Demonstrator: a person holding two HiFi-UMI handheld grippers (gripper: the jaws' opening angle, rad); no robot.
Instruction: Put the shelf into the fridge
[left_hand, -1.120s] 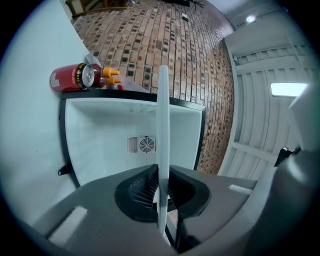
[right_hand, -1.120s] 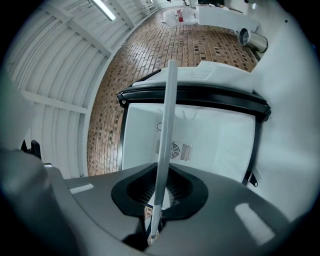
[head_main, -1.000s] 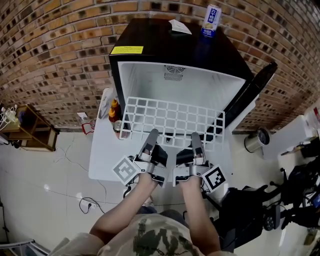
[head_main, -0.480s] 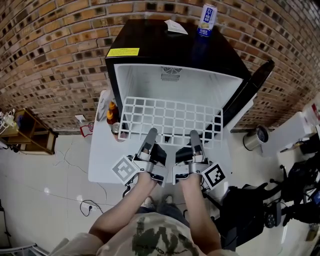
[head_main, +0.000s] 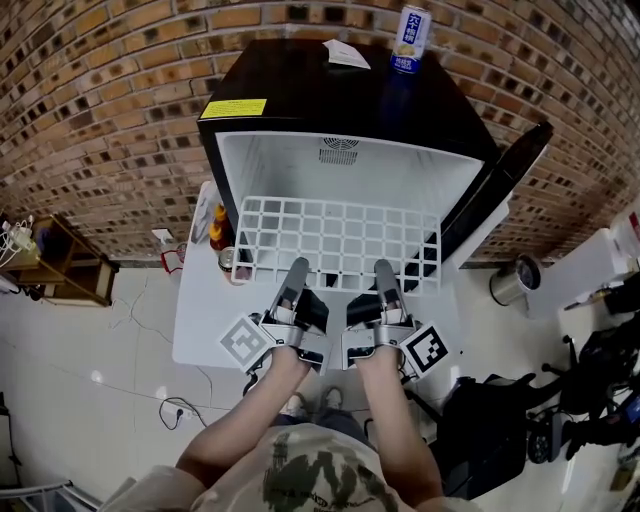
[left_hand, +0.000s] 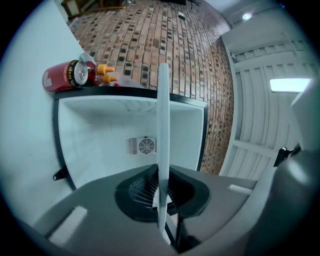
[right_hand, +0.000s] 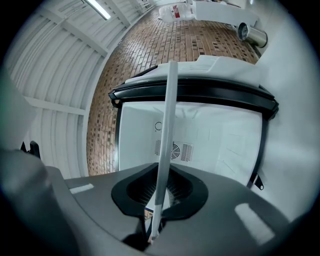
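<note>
White wire-grid shelf, flat, clamped at near edge by left gripper and right gripper; held at mouth of glossy black fridge, smooth white lining.

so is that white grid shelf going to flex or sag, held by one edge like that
Probably stiff: gripped only along its near edge by the left gripper and right gripper, the shelf looks flat and straight. Likely light for its size, being an open grid. Its thin bars may pivot in the jaws.
</note>
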